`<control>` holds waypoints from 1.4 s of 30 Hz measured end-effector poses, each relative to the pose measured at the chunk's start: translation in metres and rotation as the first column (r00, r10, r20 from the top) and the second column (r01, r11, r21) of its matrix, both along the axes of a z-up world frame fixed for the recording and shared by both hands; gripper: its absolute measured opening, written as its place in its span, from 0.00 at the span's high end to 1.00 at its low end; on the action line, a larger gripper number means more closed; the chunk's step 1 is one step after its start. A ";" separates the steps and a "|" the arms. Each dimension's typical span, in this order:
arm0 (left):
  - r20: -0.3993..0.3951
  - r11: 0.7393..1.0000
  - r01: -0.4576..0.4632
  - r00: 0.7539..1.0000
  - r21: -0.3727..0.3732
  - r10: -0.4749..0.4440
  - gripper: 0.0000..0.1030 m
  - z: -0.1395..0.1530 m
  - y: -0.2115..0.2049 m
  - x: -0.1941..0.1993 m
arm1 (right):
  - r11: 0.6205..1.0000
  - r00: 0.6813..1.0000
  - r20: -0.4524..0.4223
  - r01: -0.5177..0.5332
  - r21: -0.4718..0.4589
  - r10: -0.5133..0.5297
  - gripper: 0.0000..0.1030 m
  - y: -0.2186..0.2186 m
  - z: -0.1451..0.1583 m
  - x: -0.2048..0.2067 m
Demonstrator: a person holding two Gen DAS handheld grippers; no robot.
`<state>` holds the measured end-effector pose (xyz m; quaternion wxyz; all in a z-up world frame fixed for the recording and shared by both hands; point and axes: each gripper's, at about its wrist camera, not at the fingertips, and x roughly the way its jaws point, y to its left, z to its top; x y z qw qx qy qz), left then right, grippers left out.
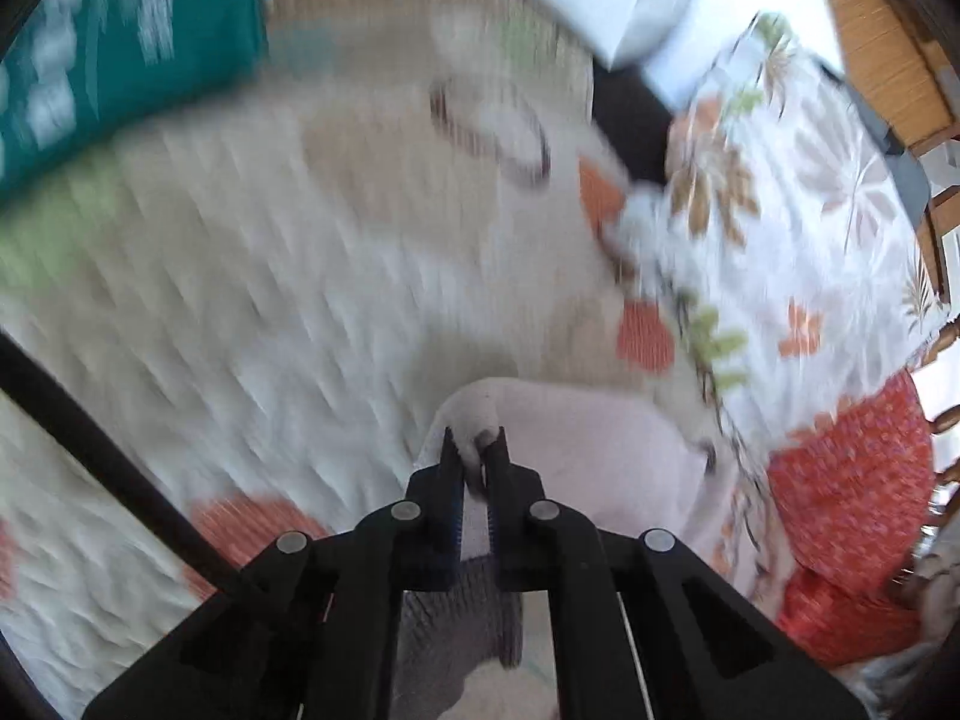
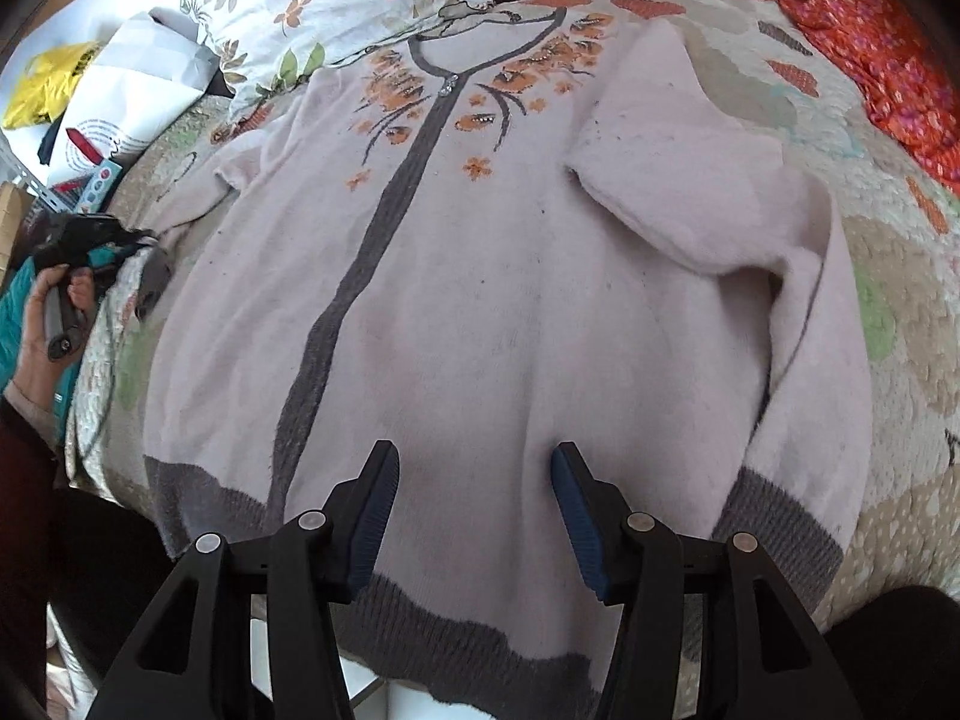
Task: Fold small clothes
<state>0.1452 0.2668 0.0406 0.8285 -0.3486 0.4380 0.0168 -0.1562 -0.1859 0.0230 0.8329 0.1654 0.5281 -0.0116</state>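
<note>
Pale-pink cardigan (image 2: 492, 276) lies flat, front up, on the quilted bed (image 2: 900, 312), one sleeve folded across its chest. Left hand-held gripper (image 1: 474, 450): jaws pinched together on a fold of the pink knit. Right hand-held gripper (image 2: 474, 480): jaws spread wide over the grey hem, gripping nothing.

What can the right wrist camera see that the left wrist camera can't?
Only the right wrist view shows the whole front of the pink cardigan, with its grey zip stripe, orange flowers, a folded sleeve, and the open right gripper over the hem. Only the left wrist view, which is blurry, shows a close-up of the left gripper pinching a bit of the pink fabric, plus a teal cloth. Both show the patterned bedspread and the red floral fabric.
</note>
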 end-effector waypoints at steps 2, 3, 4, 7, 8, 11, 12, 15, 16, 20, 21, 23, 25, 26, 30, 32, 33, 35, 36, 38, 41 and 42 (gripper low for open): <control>0.069 0.995 -0.035 0.997 0.090 0.028 0.95 0.025 0.005 -0.004 | 0.999 1.000 0.001 -0.010 -0.032 0.010 0.44 0.004 0.000 0.004; 0.105 0.990 -0.050 0.994 0.129 0.036 0.95 0.037 0.006 -0.007 | 0.999 1.000 0.001 -0.014 -0.042 0.014 0.43 0.005 0.000 0.005; 0.128 0.986 -0.064 0.991 0.152 0.045 0.95 0.046 0.006 -0.008 | 0.998 1.000 0.002 -0.018 -0.052 0.018 0.42 0.007 -0.001 0.006; 0.178 0.974 -0.086 0.983 0.211 0.048 0.95 0.065 -0.006 -0.012 | 0.997 1.000 0.003 -0.024 -0.078 0.025 0.42 0.009 -0.003 0.008; 0.188 0.968 -0.068 0.982 0.242 0.022 0.95 0.069 -0.019 -0.012 | 0.996 1.000 0.008 -0.024 -0.082 0.025 0.42 0.010 -0.003 0.008; 0.203 0.958 0.056 0.972 0.280 -0.116 0.95 0.076 -0.071 -0.013 | 0.997 1.000 0.018 -0.020 -0.070 0.021 0.42 0.007 -0.003 0.006; 0.207 0.957 0.108 0.964 0.269 -0.167 0.95 0.076 -0.088 -0.016 | 0.998 1.000 0.023 -0.015 -0.060 0.016 0.42 0.005 -0.002 0.004; 0.233 0.860 0.493 0.828 0.129 -0.509 0.93 0.069 -0.175 -0.026 | 1.000 0.999 0.034 0.009 -0.027 -0.009 0.42 -0.002 -0.002 0.002; 0.230 0.779 0.623 0.751 0.062 -0.619 0.91 0.064 -0.203 -0.031 | 1.000 0.999 0.034 0.014 -0.018 -0.014 0.42 -0.004 -0.002 0.002; 0.203 0.603 0.792 0.608 -0.091 -0.768 0.72 0.051 -0.261 -0.051 | 1.000 0.999 0.024 0.030 -0.006 -0.029 0.44 -0.009 0.001 0.001; 0.199 0.606 0.787 0.616 -0.113 -0.762 0.57 0.050 -0.259 -0.050 | 0.999 0.999 0.025 0.034 -0.008 -0.034 0.44 -0.010 0.002 0.000; 0.198 0.657 0.744 0.666 -0.120 -0.719 0.48 0.049 -0.241 -0.046 | 0.999 0.999 0.030 0.043 -0.002 -0.043 0.44 -0.013 0.005 0.001; 0.188 0.737 0.671 0.736 -0.079 -0.650 0.47 0.049 -0.214 -0.046 | 0.999 0.999 0.033 0.042 0.011 -0.042 0.44 -0.015 0.006 0.006; 0.167 0.788 0.613 0.785 -0.064 -0.597 0.45 0.048 -0.195 -0.043 | 0.999 0.999 0.035 0.036 0.012 -0.036 0.44 -0.014 0.007 0.011; 0.122 0.893 0.448 0.890 -0.045 -0.440 0.45 0.047 -0.142 -0.043 | 1.000 0.997 0.082 0.004 -0.016 -0.002 0.44 -0.005 0.018 0.041; 0.121 0.922 0.386 0.916 -0.011 -0.382 0.43 0.050 -0.123 -0.045 | 0.999 0.992 0.122 -0.026 -0.033 0.029 0.44 0.006 0.028 0.063; 0.124 0.933 0.360 0.925 0.006 -0.358 0.40 0.051 -0.115 -0.045 | 0.998 0.988 0.143 -0.049 -0.041 0.054 0.43 0.014 0.033 0.075; 0.128 0.944 0.328 0.936 0.029 -0.329 0.39 0.051 -0.104 -0.046 | 0.992 0.978 0.172 -0.108 -0.067 0.118 0.39 0.034 0.039 0.098; 0.125 0.947 0.319 0.939 0.041 -0.321 0.39 0.051 -0.101 -0.047 | 0.986 0.971 0.180 -0.143 -0.085 0.157 0.37 0.047 0.041 0.111; 0.120 0.949 0.312 0.941 0.052 -0.316 0.39 0.051 -0.093 -0.047 | 0.983 0.967 0.180 -0.170 -0.075 0.181 0.37 0.062 0.040 0.130; 0.115 0.951 0.307 0.944 0.045 -0.310 0.39 0.047 -0.091 -0.046 | 0.988 0.970 0.190 -0.154 0.006 0.151 0.34 0.075 0.039 0.149; 0.111 0.951 0.306 0.945 0.040 -0.309 0.39 0.046 -0.091 -0.046 | 0.990 0.972 0.194 -0.142 0.026 0.134 0.31 0.079 0.038 0.154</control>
